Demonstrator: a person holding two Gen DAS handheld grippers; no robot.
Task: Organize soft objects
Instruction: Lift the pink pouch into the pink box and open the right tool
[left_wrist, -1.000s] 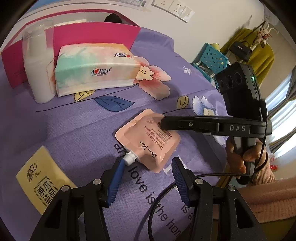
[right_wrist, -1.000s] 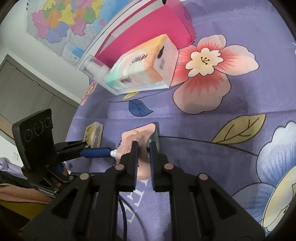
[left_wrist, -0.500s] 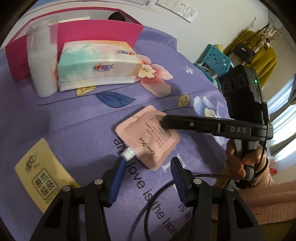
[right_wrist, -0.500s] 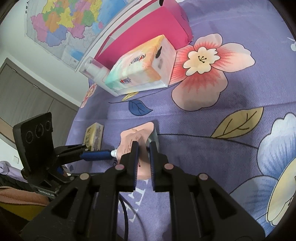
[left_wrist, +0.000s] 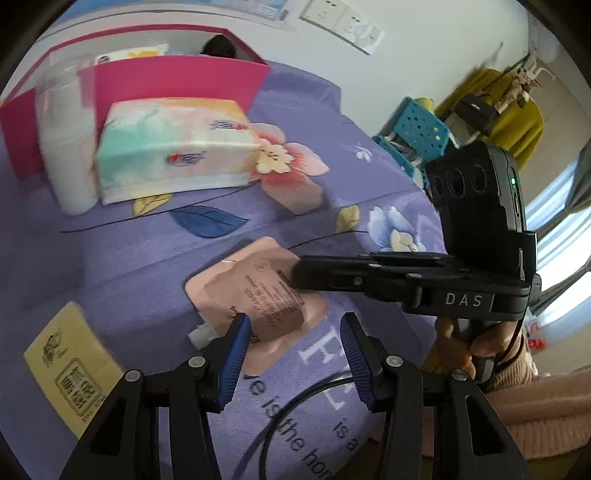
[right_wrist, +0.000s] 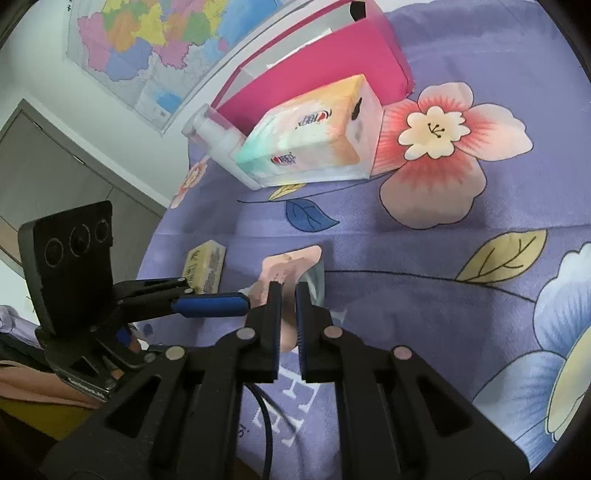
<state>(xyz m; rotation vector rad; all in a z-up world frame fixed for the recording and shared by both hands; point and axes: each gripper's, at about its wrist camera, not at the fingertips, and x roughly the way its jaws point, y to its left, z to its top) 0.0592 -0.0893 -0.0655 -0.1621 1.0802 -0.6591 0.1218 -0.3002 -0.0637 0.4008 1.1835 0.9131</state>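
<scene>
A pink spouted pouch hangs just above the purple flowered sheet. My right gripper is shut on the pouch at its edge; in the left wrist view it comes in from the right. My left gripper is open, its blue pads either side of the pouch's lower end, near the white spout. A pastel tissue pack lies in front of a pink box. A yellow tissue packet lies at lower left.
A white bottle stands left of the tissue pack, against the pink box. The box holds some items. A blue basket stands beyond the bed's right edge. A black cable loops below my left gripper.
The right gripper has lifted the pouch slightly and turned it. My left gripper has moved forward so its pads flank the pouch's spout end.
</scene>
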